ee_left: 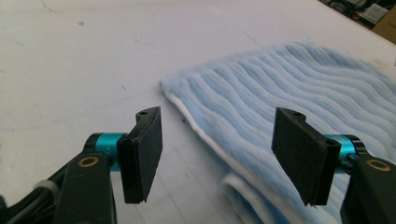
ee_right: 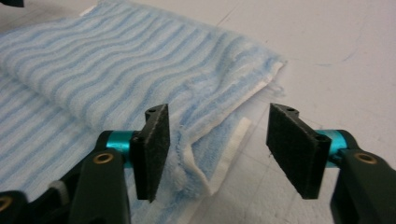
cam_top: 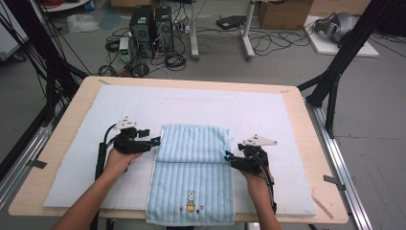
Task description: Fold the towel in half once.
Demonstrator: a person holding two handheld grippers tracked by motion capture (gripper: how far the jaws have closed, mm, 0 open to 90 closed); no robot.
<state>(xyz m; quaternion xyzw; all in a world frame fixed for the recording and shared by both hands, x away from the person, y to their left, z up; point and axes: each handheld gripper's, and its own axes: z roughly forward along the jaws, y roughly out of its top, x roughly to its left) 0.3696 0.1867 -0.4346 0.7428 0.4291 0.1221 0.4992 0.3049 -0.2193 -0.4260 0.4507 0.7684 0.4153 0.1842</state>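
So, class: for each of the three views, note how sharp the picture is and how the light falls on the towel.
High view: soft and low in detail, evenly lit, the blue towel casts hardly any shadow. Left gripper view: the towel's ribs are fairly crisp, the white mat bright and washed out. Right gripper view: the near towel corner is slightly blurred, with a thin shadow under the folded edge.

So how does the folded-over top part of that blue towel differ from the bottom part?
The folded part is doubled and plain stripes; the bottom part is a single layer with a small rabbit picture. The folded part lies wholly on the white mat; the bottom part hangs over the table's near edge. Both are pale blue and ribbed.
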